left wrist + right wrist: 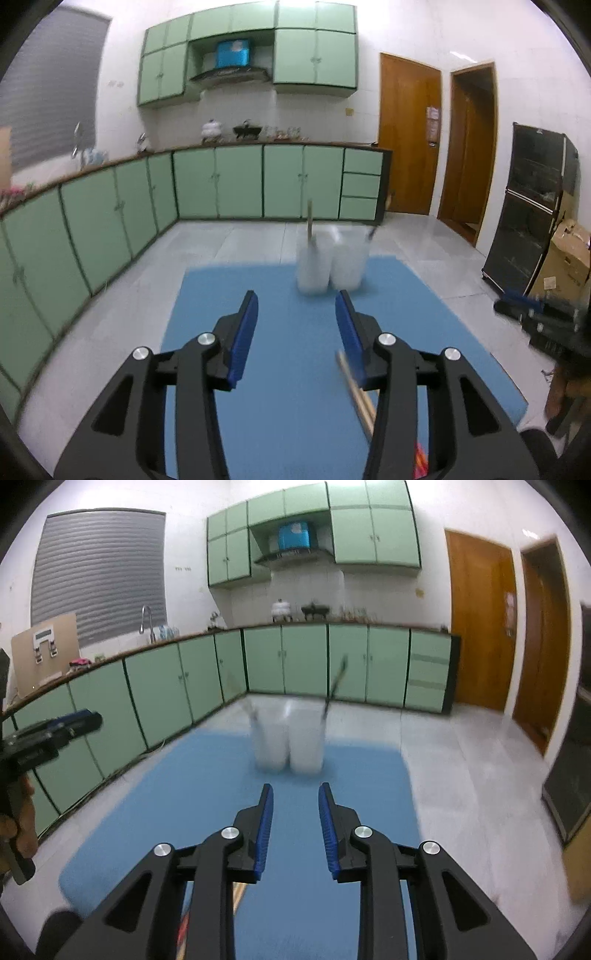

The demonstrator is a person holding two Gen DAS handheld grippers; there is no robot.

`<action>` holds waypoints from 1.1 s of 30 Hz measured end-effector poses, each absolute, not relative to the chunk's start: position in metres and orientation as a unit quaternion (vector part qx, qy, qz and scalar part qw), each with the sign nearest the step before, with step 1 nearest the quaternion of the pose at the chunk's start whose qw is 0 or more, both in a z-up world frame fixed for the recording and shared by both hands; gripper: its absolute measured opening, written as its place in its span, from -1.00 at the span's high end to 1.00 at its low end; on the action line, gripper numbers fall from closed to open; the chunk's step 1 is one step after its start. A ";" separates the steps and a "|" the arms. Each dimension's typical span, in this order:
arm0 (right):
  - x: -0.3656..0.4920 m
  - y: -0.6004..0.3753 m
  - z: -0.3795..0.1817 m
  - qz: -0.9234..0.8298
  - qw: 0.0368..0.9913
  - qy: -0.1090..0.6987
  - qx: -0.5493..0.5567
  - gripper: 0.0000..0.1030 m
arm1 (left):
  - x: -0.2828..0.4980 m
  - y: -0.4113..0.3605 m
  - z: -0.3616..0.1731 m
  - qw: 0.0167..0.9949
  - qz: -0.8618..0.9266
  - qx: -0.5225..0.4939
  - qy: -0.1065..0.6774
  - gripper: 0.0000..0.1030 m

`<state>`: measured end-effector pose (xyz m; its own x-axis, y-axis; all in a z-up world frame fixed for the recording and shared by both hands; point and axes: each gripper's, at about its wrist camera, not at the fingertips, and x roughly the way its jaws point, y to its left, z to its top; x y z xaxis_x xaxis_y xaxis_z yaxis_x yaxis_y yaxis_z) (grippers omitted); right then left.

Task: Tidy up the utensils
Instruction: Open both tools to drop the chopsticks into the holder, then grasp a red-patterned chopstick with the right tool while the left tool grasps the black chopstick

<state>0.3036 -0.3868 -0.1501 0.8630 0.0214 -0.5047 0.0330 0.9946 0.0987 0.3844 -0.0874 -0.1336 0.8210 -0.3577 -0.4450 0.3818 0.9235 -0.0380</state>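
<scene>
Two clear plastic cups stand side by side at the far end of a blue mat. The left cup holds a wooden utensil; the right cup holds a dark-handled utensil. In the right wrist view the same cups hold a pale utensil and a dark one. My left gripper is open and empty above the mat. Wooden chopsticks lie on the mat under its right finger. My right gripper is open and empty, short of the cups. The left gripper also shows at the left edge of the right wrist view.
The mat lies on a pale tiled floor. Green base cabinets run along the left and back. Wooden doors stand at the back right. A dark cabinet and a cardboard box stand at the right. Something orange-red lies at the mat's near edge.
</scene>
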 end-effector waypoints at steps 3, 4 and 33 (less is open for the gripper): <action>0.265 -0.362 -0.203 -0.004 0.955 0.292 0.058 0.51 | 0.345 -0.067 -0.171 0.957 -0.165 0.009 0.237 0.16; 0.258 -0.354 -0.215 -0.002 0.951 0.303 0.059 0.51 | 0.334 -0.060 -0.182 0.957 -0.157 0.000 0.244 0.15; 0.261 -0.334 -0.277 -0.003 0.933 0.356 0.056 0.80 | 0.285 -0.114 -0.289 0.908 -0.212 0.036 0.360 0.09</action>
